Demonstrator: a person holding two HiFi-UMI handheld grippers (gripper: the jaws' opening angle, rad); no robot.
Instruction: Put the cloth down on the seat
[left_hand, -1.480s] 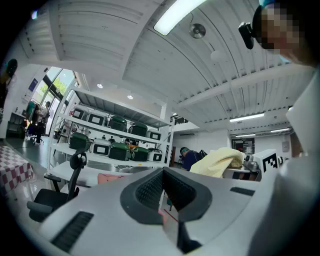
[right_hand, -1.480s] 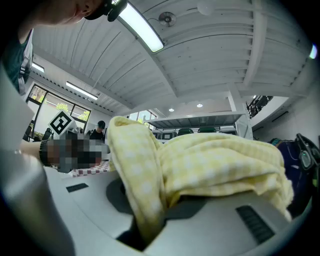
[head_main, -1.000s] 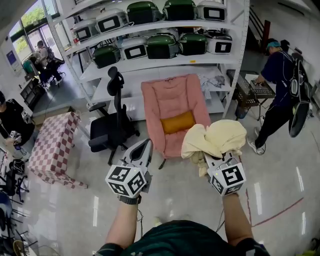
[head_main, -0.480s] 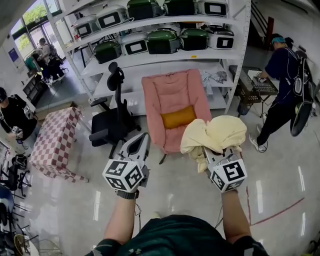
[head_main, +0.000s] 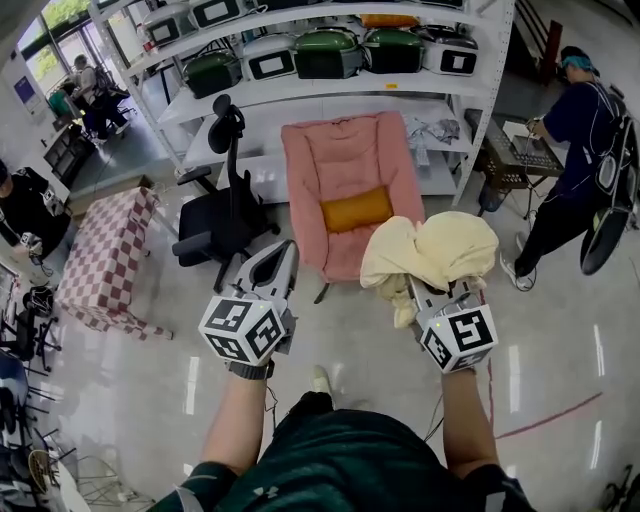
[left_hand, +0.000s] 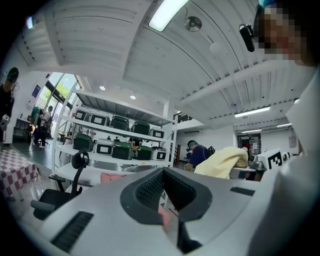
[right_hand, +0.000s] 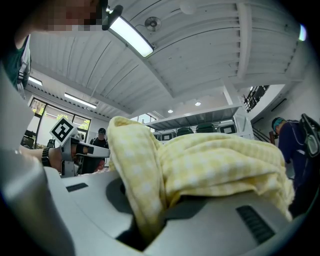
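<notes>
cloth (head_main: 440, 250): pale yellow check, bunched | right tool (head_main: 432, 292) clamps it | left tool (head_main: 283, 257) closed

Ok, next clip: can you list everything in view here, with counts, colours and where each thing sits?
cloth: one, pale yellow check, bunched on the right gripper
lounge chair: one, pink, on the floor before the shelving
cushion: one, orange, on the lounge chair
office chair: one, black, left of the lounge chair
bench: one, red and white check, far left
shelving: one unit, white, at the back
cookers: several, dark green or white, on the shelving
wire cart: one, grey, right of the shelving
people: three; person in dark blue at right, person in black at left, seated person far back left
left gripper: one, grey, jaws together, empty
right gripper: one, grey, shut on the cloth
</notes>
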